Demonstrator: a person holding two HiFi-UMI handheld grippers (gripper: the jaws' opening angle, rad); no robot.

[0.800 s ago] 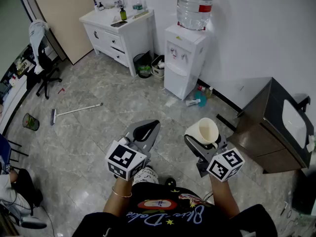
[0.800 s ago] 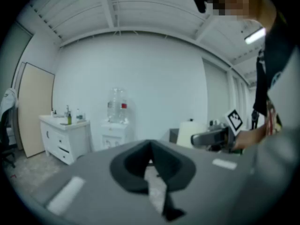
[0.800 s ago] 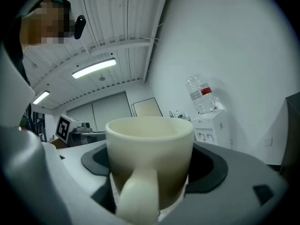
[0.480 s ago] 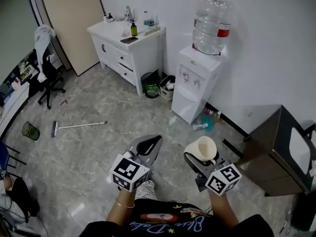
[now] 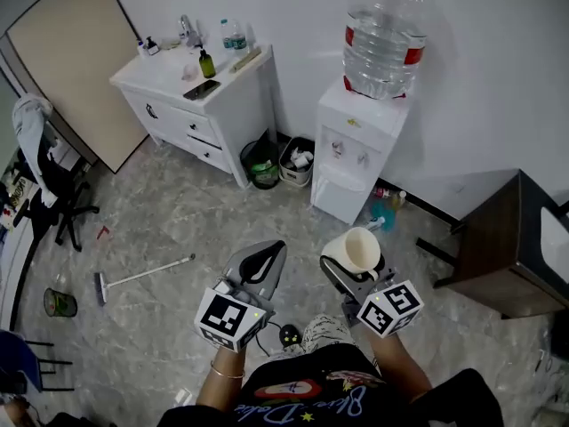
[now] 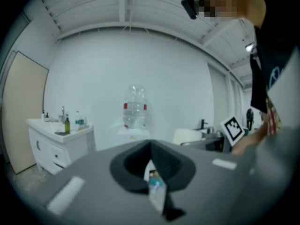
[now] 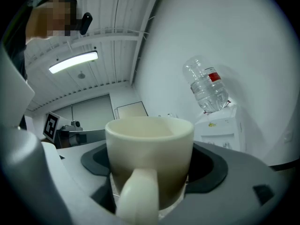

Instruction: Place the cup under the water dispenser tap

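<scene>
A cream cup (image 5: 356,249) (image 7: 149,158) sits upright between the jaws of my right gripper (image 5: 348,261) (image 7: 154,182), which is shut on it, handle toward the camera. The white water dispenser (image 5: 356,149) (image 7: 216,125) (image 6: 133,125) with a clear bottle (image 5: 382,34) on top stands against the wall, some way ahead of the cup. Its taps (image 5: 348,152) and alcove face me. My left gripper (image 5: 263,258) (image 6: 152,172) is shut with nothing in it, held to the left of the right one.
A white cabinet (image 5: 200,105) with bottles stands left of the dispenser, two bins (image 5: 277,163) between them. A dark table (image 5: 507,247) is at the right. A broom (image 5: 138,276) lies on the tiled floor at the left; an office chair (image 5: 44,176) stands at far left.
The view has shifted and the dispenser now appears larger and nearer. Both grippers keep the same pose, the cup still in the right one.
</scene>
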